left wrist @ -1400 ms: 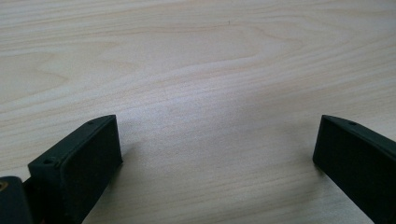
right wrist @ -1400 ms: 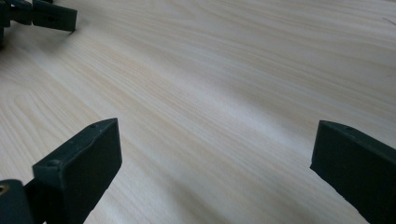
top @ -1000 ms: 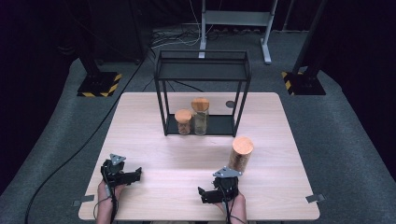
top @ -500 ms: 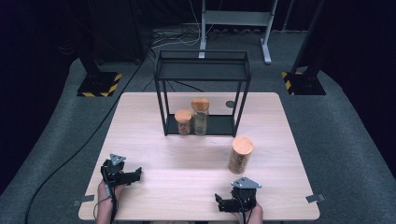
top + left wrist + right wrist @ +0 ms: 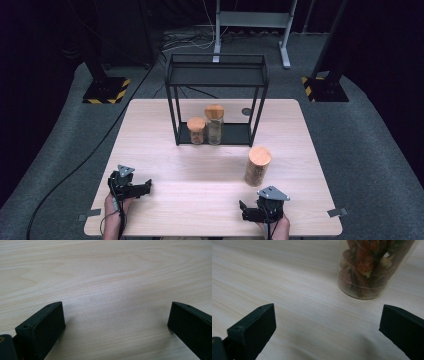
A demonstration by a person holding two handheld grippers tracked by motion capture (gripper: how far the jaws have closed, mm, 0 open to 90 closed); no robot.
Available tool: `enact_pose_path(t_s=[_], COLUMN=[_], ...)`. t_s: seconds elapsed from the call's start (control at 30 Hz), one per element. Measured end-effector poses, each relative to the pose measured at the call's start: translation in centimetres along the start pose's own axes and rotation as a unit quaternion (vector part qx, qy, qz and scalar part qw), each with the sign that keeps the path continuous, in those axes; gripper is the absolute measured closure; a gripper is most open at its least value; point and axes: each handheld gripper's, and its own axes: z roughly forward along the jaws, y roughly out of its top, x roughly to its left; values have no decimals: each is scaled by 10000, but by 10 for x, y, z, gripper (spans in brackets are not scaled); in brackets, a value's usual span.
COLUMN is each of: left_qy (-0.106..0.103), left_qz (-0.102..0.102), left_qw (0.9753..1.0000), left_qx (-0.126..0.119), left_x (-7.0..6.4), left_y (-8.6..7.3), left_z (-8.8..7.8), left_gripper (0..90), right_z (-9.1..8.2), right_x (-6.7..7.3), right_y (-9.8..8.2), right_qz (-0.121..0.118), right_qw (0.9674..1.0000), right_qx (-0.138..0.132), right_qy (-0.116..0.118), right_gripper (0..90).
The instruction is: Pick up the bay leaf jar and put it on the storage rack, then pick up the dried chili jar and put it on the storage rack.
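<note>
A tall glass jar (image 5: 257,166) with a cork lid stands alone on the wooden table (image 5: 200,175), in front of a black wire rack (image 5: 217,100). In the right gripper view the same jar (image 5: 369,267) holds dried reddish-brown pieces and stands ahead of the jaws, to their right. Two shorter cork-lidded jars (image 5: 196,130) (image 5: 214,124) stand on the rack's bottom shelf. My right gripper (image 5: 243,211) (image 5: 327,317) is open near the table's front edge, below the lone jar. My left gripper (image 5: 146,186) (image 5: 116,315) is open over bare wood at the front left, holding nothing.
A small dark round spot (image 5: 246,111) lies on the table behind the rack. Grey floor surrounds the table, with cables (image 5: 75,165) trailing at the left and stand feet with yellow-black tape (image 5: 105,92) (image 5: 320,87) at the back.
My right gripper has drawn back toward the front edge and slid to the right, away from the lone jar. The jar and my left gripper have stayed put.
</note>
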Motion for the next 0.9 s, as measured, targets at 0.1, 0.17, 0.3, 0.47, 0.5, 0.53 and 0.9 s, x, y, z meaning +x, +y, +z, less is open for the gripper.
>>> enact_pose_path(t_s=[0.1, 0.17, 0.3, 0.47, 0.5, 0.53, 0.9], left_qy=[-2, -2, 4, 2, 3, 6, 9], left_qz=[-4, -1, 4, 2, 4, 7, 10], left_qw=[10000, 10000, 10000, 10000, 10000, 10000, 10000], left_qx=[1, 2, -1, 0, -1, -3, -1], left_x=[0, 0, 0, 0, 0, 0, 0], left_y=[0, 0, 0, 0, 0, 0, 0], left_z=[0, 0, 0, 0, 0, 0, 0], left_gripper=[4, 4, 4, 4, 4, 4, 3], right_z=[1, 1, 0, 1, 1, 1, -2], right_x=[-3, -5, -6, -9, -10, -10, -18], right_y=[2, 3, 4, 5, 5, 5, 25], right_qz=[-21, -94, -118, -114, -107, -95, -128], right_qw=[10000, 9999, 9996, 9995, 9995, 9996, 9991], right_qx=[-77, -142, -250, -265, -265, -258, -412], right_qy=[-7, 6, 21, 97, 112, 111, 40], right_gripper=[0, 0, 0, 0, 0, 0, 0])
